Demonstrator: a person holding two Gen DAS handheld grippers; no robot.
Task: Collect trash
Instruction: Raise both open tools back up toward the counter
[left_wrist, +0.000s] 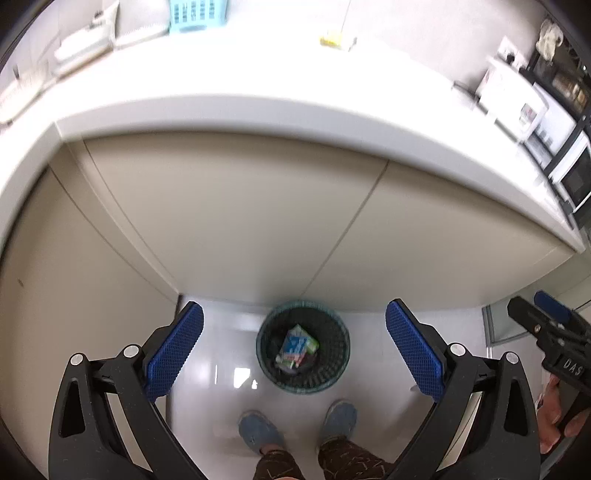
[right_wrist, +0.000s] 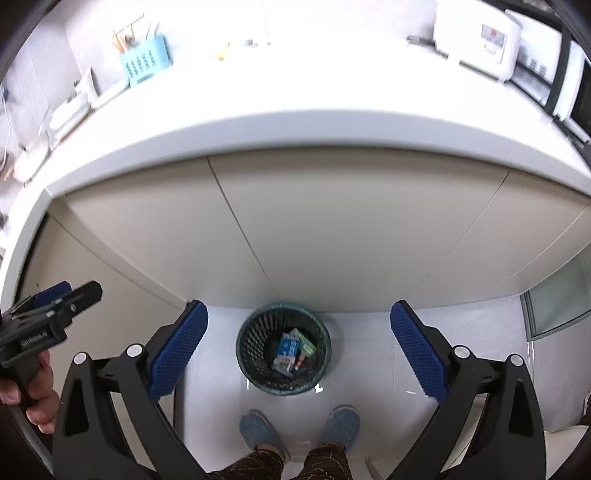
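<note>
A: Both claws hang over the floor with nothing between the pads. The left claw (left_wrist: 294, 352) is spread wide, and so is the right claw (right_wrist: 299, 354).

B: Where is the trash?

A: Straight below and ahead of each claw, in the dark mesh wastebasket (left_wrist: 303, 352) on the floor, close against the cabinet front. Inside lie a blue-and-white carton (left_wrist: 293, 345), a green-edged pack beside it, and some small bits I cannot make out.

B: So what is the step now?

A: I judge it to be going back up for more. The white table (left_wrist: 258, 66) lies ahead of and above the claws. On it, from left to right, stand a light blue basket (left_wrist: 197, 14) and a small yellow item (left_wrist: 330, 38), which may be the next piece. Lift clear of the table edge first, keep the pads apart, and come down square on it.
</note>
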